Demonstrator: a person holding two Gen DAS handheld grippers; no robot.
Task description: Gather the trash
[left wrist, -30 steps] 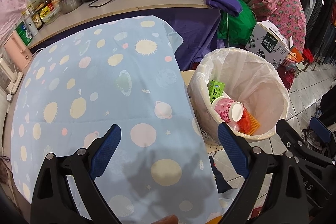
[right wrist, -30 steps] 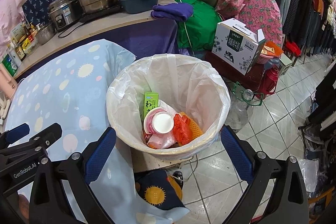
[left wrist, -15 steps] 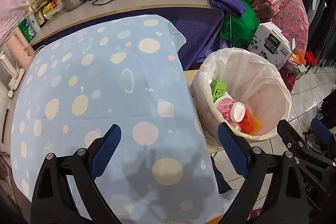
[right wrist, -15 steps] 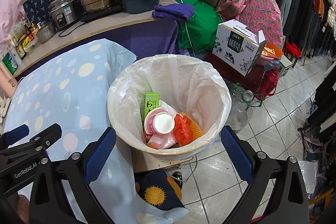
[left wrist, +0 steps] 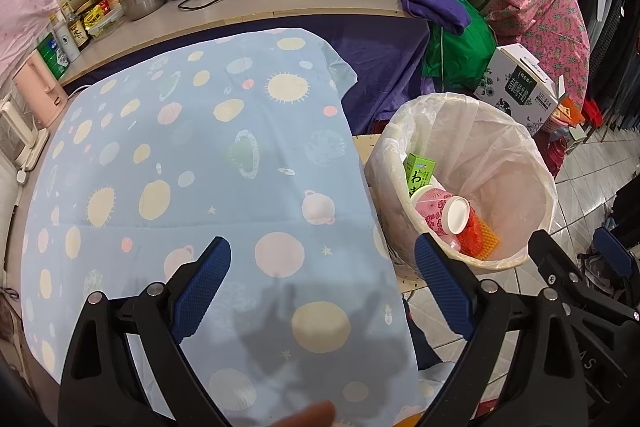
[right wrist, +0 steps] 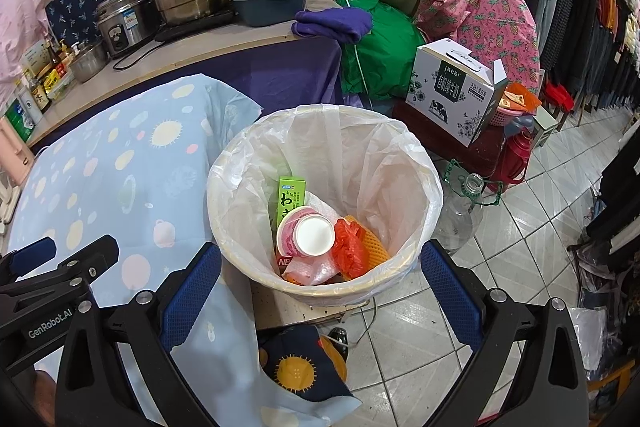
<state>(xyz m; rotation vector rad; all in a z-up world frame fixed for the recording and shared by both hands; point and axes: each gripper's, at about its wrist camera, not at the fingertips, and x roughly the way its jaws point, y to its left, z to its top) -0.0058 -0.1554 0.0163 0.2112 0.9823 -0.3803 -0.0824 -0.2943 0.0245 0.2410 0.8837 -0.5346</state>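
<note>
the left gripper (left wrist: 322,287) is hovering over the blue planet-print tablecloth (left wrist: 192,163) with its jaws spread wide and nothing between them. the right gripper (right wrist: 320,293) is hanging just above the near rim of the lined trash bin (right wrist: 424,163), jaws likewise wide apart and gripping nothing. the collected trash is lying at the bottom of the bin, ahead of and below the right gripper's fingertips: a pink paper cup (right wrist: 306,237) on its side, a green carton (right wrist: 290,199) standing behind it, and an orange plastic bag (right wrist: 350,247) touching the cup's right side. in the left wrist view the bin (left wrist: 536,167) is sitting to the right of the table edge, beyond the right finger. only the right wrist view is showing the clear plastic bottle (right wrist: 460,215) on the tiled floor beside the bin; only the left wrist view is showing most of the cloth's top.
</note>
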